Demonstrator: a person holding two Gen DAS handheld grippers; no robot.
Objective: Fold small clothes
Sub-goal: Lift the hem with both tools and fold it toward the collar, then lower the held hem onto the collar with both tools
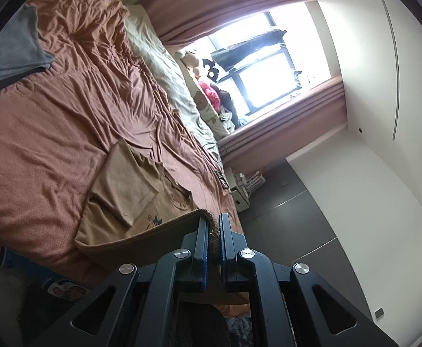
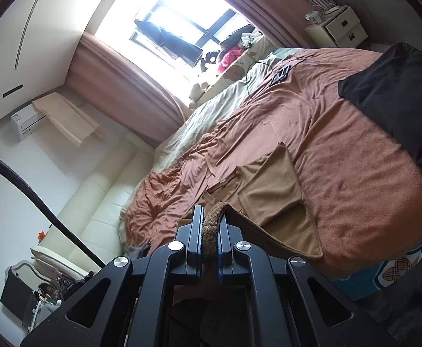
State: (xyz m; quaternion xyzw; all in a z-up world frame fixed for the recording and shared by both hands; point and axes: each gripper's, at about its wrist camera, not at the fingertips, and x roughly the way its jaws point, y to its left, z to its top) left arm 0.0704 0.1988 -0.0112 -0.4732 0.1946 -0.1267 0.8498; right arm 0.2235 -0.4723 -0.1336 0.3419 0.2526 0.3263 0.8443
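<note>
A small tan shirt (image 1: 127,185) lies on the rust-coloured bedspread (image 1: 52,133), one sleeve folded over its body and a cartoon print near the hem. My left gripper (image 1: 213,222) is shut on the shirt's near hem and lifts that edge off the bed. In the right wrist view the same tan shirt (image 2: 268,185) spreads ahead, and my right gripper (image 2: 211,217) is shut on a bunched roll of its hem. Both held edges curl up over the rest of the shirt.
A grey folded garment (image 1: 14,49) lies at the far left of the bed. A black garment (image 2: 393,98) lies at the right. Pillows and soft toys (image 1: 208,86) sit by the window; a white nightstand (image 2: 338,26), a cream headboard (image 2: 107,202) and a black cable (image 2: 37,202) border the bed.
</note>
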